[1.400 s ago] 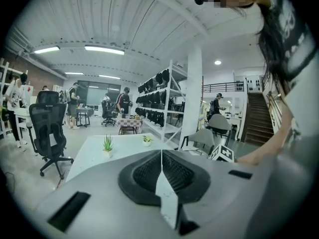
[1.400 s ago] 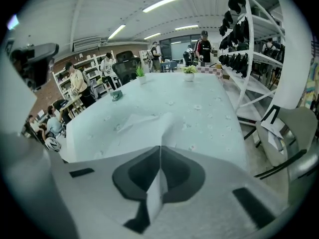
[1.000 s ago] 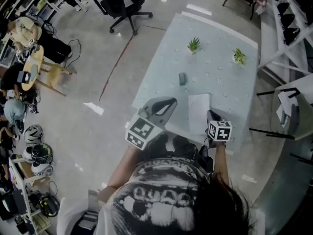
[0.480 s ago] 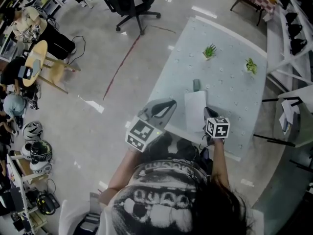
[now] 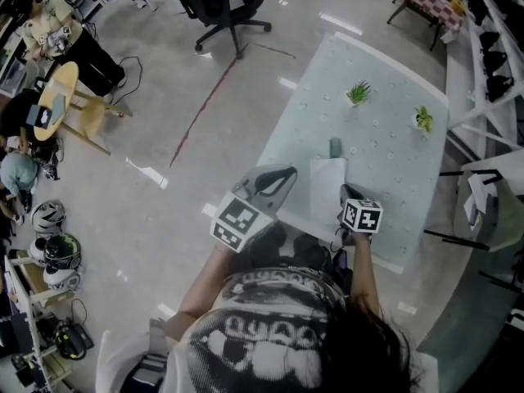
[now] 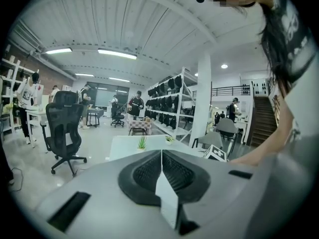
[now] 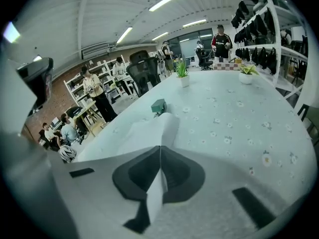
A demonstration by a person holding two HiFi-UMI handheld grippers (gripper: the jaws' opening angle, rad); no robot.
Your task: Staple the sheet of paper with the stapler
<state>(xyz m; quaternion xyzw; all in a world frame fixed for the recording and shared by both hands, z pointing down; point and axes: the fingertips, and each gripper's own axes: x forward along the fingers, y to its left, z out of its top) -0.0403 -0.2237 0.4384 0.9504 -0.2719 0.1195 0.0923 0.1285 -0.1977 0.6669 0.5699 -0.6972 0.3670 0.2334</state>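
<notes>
stapling not begun: stapler [image 5: 335, 147] lies unheld just beyond sheet [image 5: 327, 188] near tabletop's [image 5: 385, 137] near edge; left gripper [image 5: 274, 178] and right gripper [image 5: 345, 190] jaws pressed together, empty.

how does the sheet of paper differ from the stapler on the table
The sheet of paper is white, thin and broad; the stapler is dark, small and blocky. The sheet of paper lies nearer the person's edge of the table; the stapler sits just beyond its far end. Both rest on the table.
</notes>
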